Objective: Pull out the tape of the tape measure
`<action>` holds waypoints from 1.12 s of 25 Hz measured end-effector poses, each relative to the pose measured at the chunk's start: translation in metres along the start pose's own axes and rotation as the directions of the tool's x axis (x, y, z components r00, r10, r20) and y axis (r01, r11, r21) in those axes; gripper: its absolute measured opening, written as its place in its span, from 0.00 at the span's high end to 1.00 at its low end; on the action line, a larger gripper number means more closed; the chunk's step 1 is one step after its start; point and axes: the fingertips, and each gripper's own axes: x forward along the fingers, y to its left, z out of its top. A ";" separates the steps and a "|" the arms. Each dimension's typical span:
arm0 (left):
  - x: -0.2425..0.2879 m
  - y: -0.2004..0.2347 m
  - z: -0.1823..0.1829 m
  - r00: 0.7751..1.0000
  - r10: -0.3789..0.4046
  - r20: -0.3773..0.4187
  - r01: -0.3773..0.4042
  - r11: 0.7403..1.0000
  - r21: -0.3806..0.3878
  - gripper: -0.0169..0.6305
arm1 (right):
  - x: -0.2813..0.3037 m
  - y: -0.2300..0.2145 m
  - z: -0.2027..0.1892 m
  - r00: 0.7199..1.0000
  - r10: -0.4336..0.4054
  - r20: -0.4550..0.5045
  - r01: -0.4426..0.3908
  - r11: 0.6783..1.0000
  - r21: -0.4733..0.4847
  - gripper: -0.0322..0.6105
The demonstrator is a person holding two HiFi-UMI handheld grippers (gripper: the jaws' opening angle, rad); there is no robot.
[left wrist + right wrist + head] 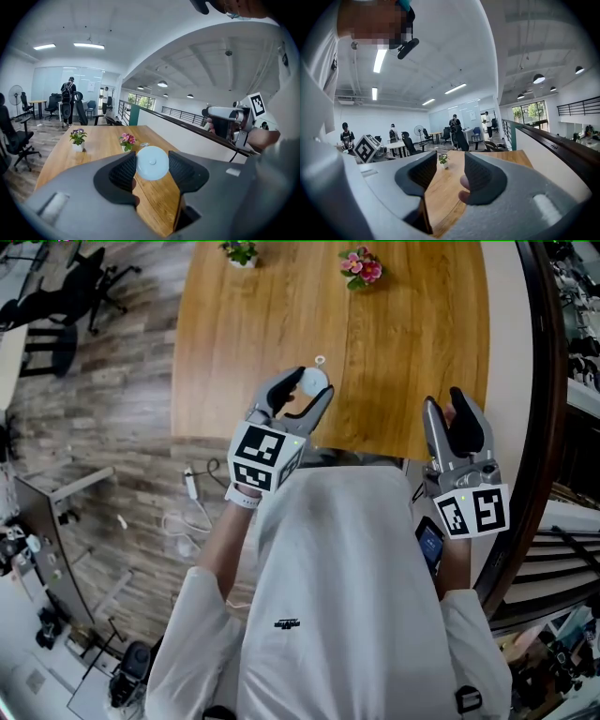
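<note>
A: Nearest entry?
B: Left gripper (300, 395), fingers clamped on a round white tape measure (152, 162), held above the table (403, 371).
A: Right gripper (449, 176)?
B: Fingers apart, nothing between them; well apart from the left.
A: Tape?
B: Not drawn out; only the pull ring (320, 360) showing. Pick-up apparently done; ring grasp and pull outstanding.
A: Farthest?
B: Two potted flowers (361, 265).

Bright, even indoor light: ceiling strip lights (377, 61) & downlights (162, 84), daylight thru far windows (139, 99). Soft shadows on wooden table (403, 381). Gripper views: heavy fisheye w/ black vignetted corners; left gripper (152, 161) close-up slightly soft. Head view sharp, edges bent.
</note>
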 end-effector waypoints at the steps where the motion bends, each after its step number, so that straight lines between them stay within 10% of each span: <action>1: -0.003 -0.001 0.004 1.000 -0.009 0.008 0.009 1.000 0.006 0.60 | -0.001 0.000 0.000 1.000 -0.003 0.001 0.003 1.000 0.001 0.67; 16: -0.033 -0.034 0.030 0.974 -0.226 0.035 0.218 0.962 0.163 0.60 | -0.002 0.037 0.010 0.994 0.102 -0.040 -0.105 0.992 -0.068 0.67; 23: -0.037 -0.059 0.032 0.925 -0.377 -0.040 0.375 0.893 0.251 0.60 | 0.006 0.064 -0.006 0.961 0.242 -0.135 -0.256 0.962 -0.098 0.67; 28: -0.043 -0.077 0.028 0.857 -0.502 -0.118 0.512 0.800 0.312 0.60 | 0.011 0.091 -0.026 0.871 0.419 -0.257 -0.457 0.882 -0.109 0.67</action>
